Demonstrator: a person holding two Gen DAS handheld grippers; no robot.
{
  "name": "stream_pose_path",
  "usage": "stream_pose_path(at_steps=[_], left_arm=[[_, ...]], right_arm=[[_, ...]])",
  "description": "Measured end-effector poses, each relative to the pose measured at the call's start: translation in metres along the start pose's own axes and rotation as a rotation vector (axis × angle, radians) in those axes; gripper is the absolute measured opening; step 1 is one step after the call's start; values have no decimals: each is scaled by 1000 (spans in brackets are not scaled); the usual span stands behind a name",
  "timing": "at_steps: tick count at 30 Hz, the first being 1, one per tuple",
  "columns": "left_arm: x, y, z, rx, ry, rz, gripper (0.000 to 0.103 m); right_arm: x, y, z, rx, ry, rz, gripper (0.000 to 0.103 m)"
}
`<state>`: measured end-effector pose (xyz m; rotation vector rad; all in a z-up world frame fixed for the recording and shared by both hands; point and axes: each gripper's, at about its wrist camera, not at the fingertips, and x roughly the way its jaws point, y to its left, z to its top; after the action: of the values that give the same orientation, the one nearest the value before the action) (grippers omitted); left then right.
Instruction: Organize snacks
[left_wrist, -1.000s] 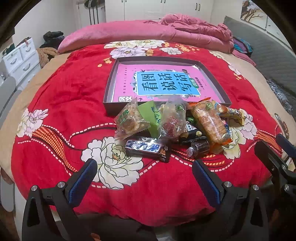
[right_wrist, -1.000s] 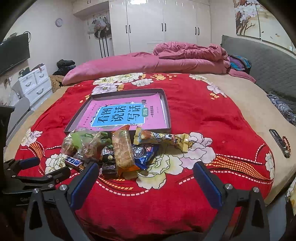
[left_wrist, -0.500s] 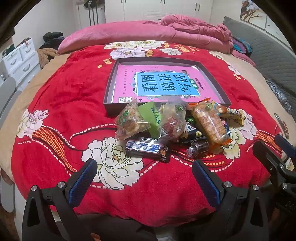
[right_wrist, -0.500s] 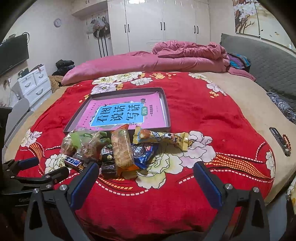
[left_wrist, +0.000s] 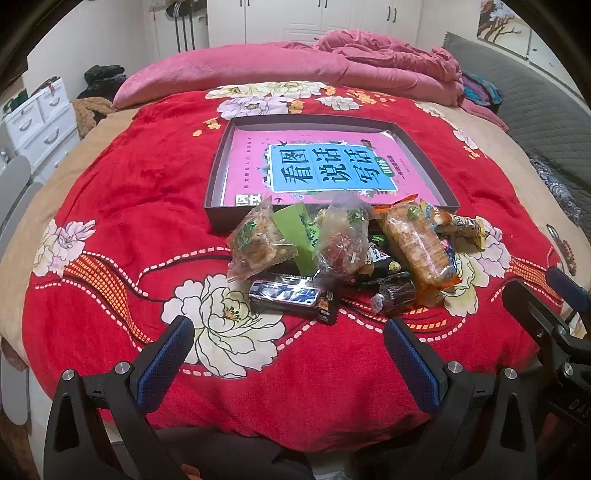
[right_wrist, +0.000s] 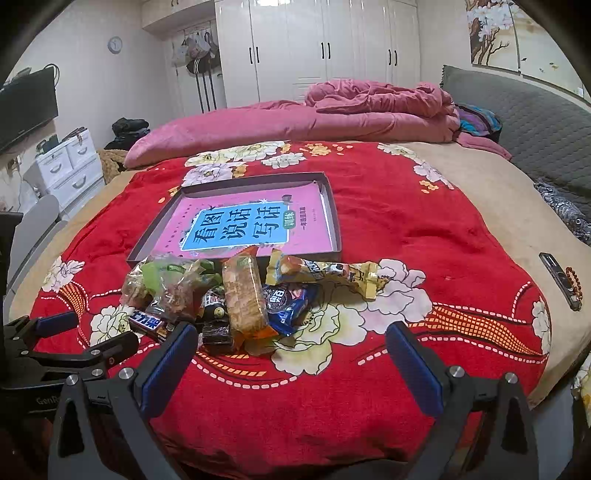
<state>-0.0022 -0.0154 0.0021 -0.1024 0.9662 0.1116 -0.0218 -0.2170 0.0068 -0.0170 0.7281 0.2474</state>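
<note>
One big red floral blanket (left_wrist: 129, 192) carries everything. The shallow dark tray (left_wrist: 218, 173) on it holds a pink book (left_wrist: 251, 155), its near edge hidden by the snack pile (left_wrist: 343, 251) heaped against the tray's front wall. Snacks overlap, so lower wrappers are hard to read. My left gripper (left_wrist: 288, 365) and right gripper (right_wrist: 291, 365) are both spread wide, gripping nothing, short of the pile.
</note>
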Motion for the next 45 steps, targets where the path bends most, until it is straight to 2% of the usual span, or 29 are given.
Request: stream_pose_path(at_steps=[23,34,42,45], left_arm=[[1,4,1,-11,10,-6,102],[11,45,11,-186,40,-29,102],[27,68,26,-234,40,10,102],[37,71,30,-246,67,-5,102]], right_arm=[[4,2,2,-2,11,16,103],[13,5,6,-9,12,34,103],[35,14,12,-39,40,60,103],[43,15,15,-46,53,71,103]])
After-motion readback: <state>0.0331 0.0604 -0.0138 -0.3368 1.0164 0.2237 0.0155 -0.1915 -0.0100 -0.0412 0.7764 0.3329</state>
